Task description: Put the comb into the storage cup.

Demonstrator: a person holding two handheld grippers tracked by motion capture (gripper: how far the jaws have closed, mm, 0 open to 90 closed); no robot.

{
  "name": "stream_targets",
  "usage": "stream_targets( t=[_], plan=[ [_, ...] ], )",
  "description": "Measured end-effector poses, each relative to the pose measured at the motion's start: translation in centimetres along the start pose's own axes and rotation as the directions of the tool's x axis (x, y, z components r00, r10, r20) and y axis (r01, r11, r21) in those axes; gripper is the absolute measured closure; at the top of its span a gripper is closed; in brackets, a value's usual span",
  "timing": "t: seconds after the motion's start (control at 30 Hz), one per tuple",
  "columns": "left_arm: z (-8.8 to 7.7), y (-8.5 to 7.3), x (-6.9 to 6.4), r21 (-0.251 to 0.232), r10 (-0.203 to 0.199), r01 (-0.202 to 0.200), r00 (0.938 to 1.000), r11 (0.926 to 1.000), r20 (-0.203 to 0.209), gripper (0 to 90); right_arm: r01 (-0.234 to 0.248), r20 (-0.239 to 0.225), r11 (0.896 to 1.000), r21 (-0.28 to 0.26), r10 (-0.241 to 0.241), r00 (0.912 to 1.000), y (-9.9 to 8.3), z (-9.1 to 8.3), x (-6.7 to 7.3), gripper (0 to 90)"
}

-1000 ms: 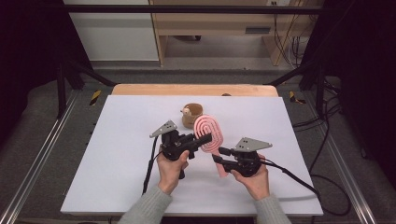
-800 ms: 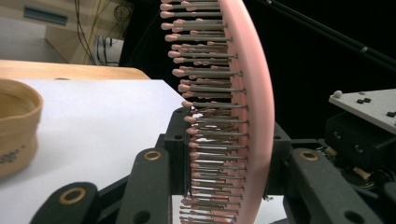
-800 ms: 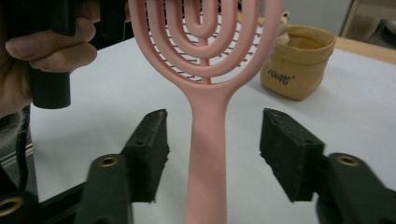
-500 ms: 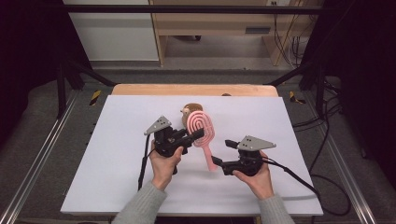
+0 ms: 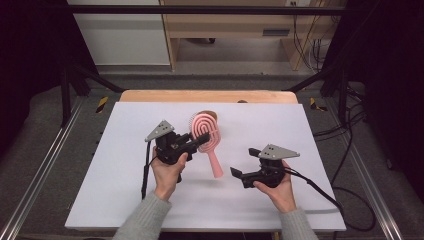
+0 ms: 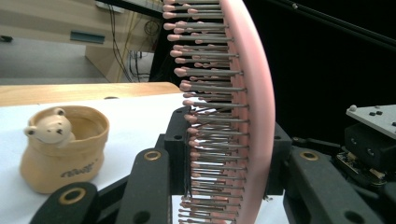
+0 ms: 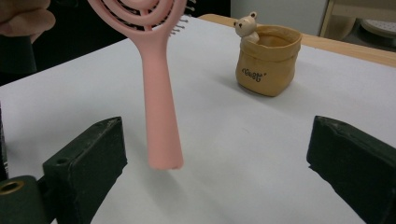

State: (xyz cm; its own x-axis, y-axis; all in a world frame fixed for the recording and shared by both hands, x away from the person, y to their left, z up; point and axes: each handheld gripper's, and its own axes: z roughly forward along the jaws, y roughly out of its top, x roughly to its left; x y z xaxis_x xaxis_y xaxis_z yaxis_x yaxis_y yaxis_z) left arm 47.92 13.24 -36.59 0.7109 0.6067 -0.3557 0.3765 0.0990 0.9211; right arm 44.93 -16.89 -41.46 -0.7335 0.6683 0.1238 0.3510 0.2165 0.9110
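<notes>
In the high view, the left gripper point(image 5: 200, 141) is clamped on the head of a pink hairbrush point(image 5: 207, 137) and holds it clear of the white table point(image 5: 120, 170), with the head up toward the far side and the handle slanting down toward the person. The right gripper point(image 5: 235, 172) sits just to the right of the handle's free end, apart from it; its jaws have just been opening and stand wide with nothing between them. A small tan pot point(image 5: 211, 114) peeks out from behind the brush head, near the far wooden edge point(image 5: 150, 96) of the table. In the left gripper view, the brush point(image 6: 243, 112) is seen edge-on, its curved pink back to the right and rows of pink-tipped bristles pointing left; the two black jaws press on it from either side low in the picture. To the left, on the white surface, stands the tan pot point(image 6: 63, 149), shaped like a soft bag with a little bear figure at its rim. At the right edge, part of the other gripper point(image 6: 373, 140) shows against the dark. In the right gripper view, the brush handle point(image 7: 161, 116) hangs between the two widely parted black jaws without touching either, nearer the left one, its end just above the table. The pot point(image 7: 266, 60) stands farther back to the right, upright, the bear facing this way.
</notes>
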Motion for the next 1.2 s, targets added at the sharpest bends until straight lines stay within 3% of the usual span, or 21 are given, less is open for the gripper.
stream_targets(
  t=[0.73, 1.2],
  plan=[
    [-2.1, 2.2, 1.2, -0.019, 0.025, -0.026, 0.9985, 0.9995, -0.048, 63.2, -0.02, 0.006, 0.998, 0.059, 0.02, 0.9998, -1.9, -1.2, -2.6, 0.4],
    [-2.8, 3.5, 1.4, -0.031, 0.046, -0.049, 0.9967, 0.9983, -0.067, 63.2, -0.051, 0.053, 0.995, 0.08, 0.047, 0.9975, -2.9, -1.8, -4.4, 0.4]
  ],
)
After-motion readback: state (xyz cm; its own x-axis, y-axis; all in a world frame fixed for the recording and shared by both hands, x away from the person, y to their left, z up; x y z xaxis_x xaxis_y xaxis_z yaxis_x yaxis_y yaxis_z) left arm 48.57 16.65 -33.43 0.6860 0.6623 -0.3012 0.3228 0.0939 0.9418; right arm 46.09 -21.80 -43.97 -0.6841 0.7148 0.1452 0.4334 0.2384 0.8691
